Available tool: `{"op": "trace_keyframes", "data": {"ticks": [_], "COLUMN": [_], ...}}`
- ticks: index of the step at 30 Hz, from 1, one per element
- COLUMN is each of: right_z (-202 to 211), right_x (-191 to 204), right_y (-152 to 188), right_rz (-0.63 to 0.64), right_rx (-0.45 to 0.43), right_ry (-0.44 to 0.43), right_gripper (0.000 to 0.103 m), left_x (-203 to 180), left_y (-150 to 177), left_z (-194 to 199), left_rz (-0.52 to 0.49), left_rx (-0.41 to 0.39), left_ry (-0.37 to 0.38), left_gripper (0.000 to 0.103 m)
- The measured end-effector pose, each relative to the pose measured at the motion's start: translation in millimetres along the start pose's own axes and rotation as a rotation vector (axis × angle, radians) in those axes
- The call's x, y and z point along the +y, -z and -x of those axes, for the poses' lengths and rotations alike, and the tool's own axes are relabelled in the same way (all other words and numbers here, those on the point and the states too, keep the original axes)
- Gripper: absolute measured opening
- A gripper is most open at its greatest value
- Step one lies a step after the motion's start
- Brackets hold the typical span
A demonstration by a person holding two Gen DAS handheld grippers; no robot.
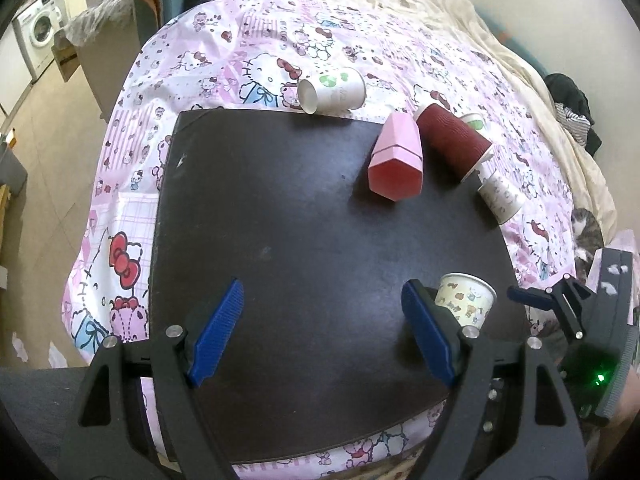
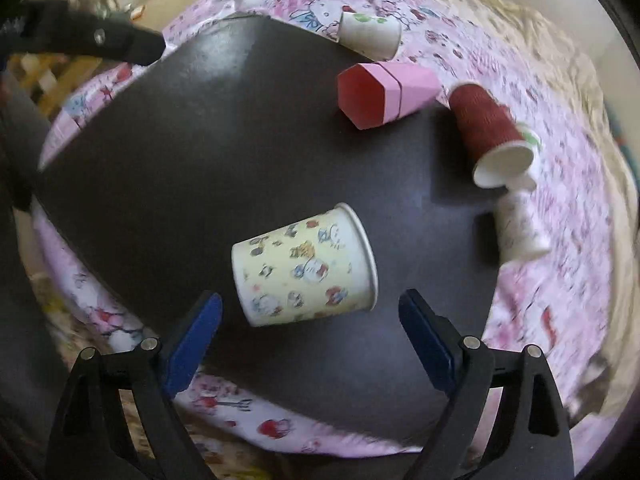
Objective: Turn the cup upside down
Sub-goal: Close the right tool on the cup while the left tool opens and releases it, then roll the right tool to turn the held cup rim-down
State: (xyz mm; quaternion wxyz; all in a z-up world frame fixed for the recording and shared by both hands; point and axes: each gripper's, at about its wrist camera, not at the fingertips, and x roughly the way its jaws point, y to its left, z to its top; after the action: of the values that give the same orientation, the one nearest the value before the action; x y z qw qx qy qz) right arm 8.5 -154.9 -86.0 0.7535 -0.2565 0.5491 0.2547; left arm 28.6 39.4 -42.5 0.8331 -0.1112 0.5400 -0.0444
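Left wrist view: the left gripper (image 1: 320,328) hangs over the black board (image 1: 280,240), its blue fingers (image 1: 218,332) spread wide with nothing but bare board between them. The patterned cup (image 1: 466,300) stands just outside the right-hand finger, mouth up, on the board's near right corner. Past it, the right gripper (image 1: 536,300) pokes in from the side, close to the cup; whether it touches I cannot tell. Ahead of the fingers lie a pink box (image 1: 396,156), a red cup (image 1: 454,140) and two white cups (image 1: 332,90), all on their sides.

Right wrist view: the right gripper (image 2: 310,332) is rolled over, so the cup (image 2: 304,266) reads sideways here, rim toward the right-hand finger. The fingers (image 2: 192,344) stand wide open, and the cup sits just ahead of the gap between them, nearer the left-hand finger, not yet held. The picture is a bit smeared at the edges.

To my eye this is the reach before the grasp. The next move calls for pushing forward until the cup wall sits between the pads, closing gently so the paper doesn't crush, then lifting, rolling the wrist half a turn and setting the rim down on the board.
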Motion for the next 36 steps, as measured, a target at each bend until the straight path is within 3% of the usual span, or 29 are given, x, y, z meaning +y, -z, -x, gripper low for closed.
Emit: {"op": "trace_keyframes", "data": {"ticks": [3, 6, 7, 8, 9, 10, 12, 13, 15, 19, 21, 22, 23, 26, 30, 36], "right_z": [7, 22, 34, 34, 40, 40, 41, 34, 32, 5, -3, -15, -15, -28, -33, -52], "right_x": [7, 18, 29, 29, 38, 38, 45, 54, 57, 77, 85, 92, 92, 91, 89, 100], "right_y": [-3, -1, -4, -4, -7, -7, -11, -11, -9, 3, 10, 20, 20, 22, 15, 9], "right_rz": [0.054, 0.223, 0.407, 0.407, 0.574, 0.574, 0.733, 0.921, 0.989, 1.342, 1.484, 1.653, 1.653, 1.850, 1.929, 2.122], "right_rx": [-0.011, -0.011, -0.017, -0.017, -0.017, -0.017, 0.003, 0.042, 0.056, 0.114, 0.127, 0.115, 0.115, 0.087, 0.076, 0.070], "right_ry": [-0.042, -0.063, -0.025, -0.025, 0.014, 0.014, 0.041, 0.091, 0.112, 0.199, 0.237, 0.287, 0.287, 0.351, 0.370, 0.379], "right_gripper": [0.091, 0.090, 0.090, 0.090, 0.090, 0.090, 0.087, 0.086, 0.082, 0.072, 0.067, 0.067, 0.067, 0.065, 0.060, 0.059], "left_x": [4, 12, 16, 19, 21, 23, 27, 31, 39, 60, 69, 73, 76, 78, 79, 76], "left_y": [-2, -8, -10, -12, -13, -15, -18, -19, -22, -26, -26, -25, -25, -26, -27, -28], "left_z": [1, 2, 4, 7, 9, 12, 18, 22, 27, 38, 42, 43, 43, 42, 42, 39], "left_rz": [0.012, 0.051, 0.069, 0.082, 0.087, 0.090, 0.088, 0.087, 0.094, 0.120, 0.144, 0.161, 0.174, 0.174, 0.187, 0.198], "left_rx": [-0.002, -0.004, -0.010, -0.017, -0.023, -0.032, -0.047, -0.054, -0.067, -0.093, -0.103, -0.107, -0.108, -0.104, -0.100, -0.084], "left_ry": [-0.004, 0.004, 0.011, 0.013, 0.012, 0.009, -0.004, -0.014, -0.031, -0.067, -0.075, -0.063, -0.050, -0.036, -0.016, 0.018], "left_gripper": [0.079, 0.079, 0.079, 0.079, 0.079, 0.079, 0.079, 0.079, 0.079, 0.079, 0.089, 0.091, 0.093, 0.093, 0.093, 0.093]}}
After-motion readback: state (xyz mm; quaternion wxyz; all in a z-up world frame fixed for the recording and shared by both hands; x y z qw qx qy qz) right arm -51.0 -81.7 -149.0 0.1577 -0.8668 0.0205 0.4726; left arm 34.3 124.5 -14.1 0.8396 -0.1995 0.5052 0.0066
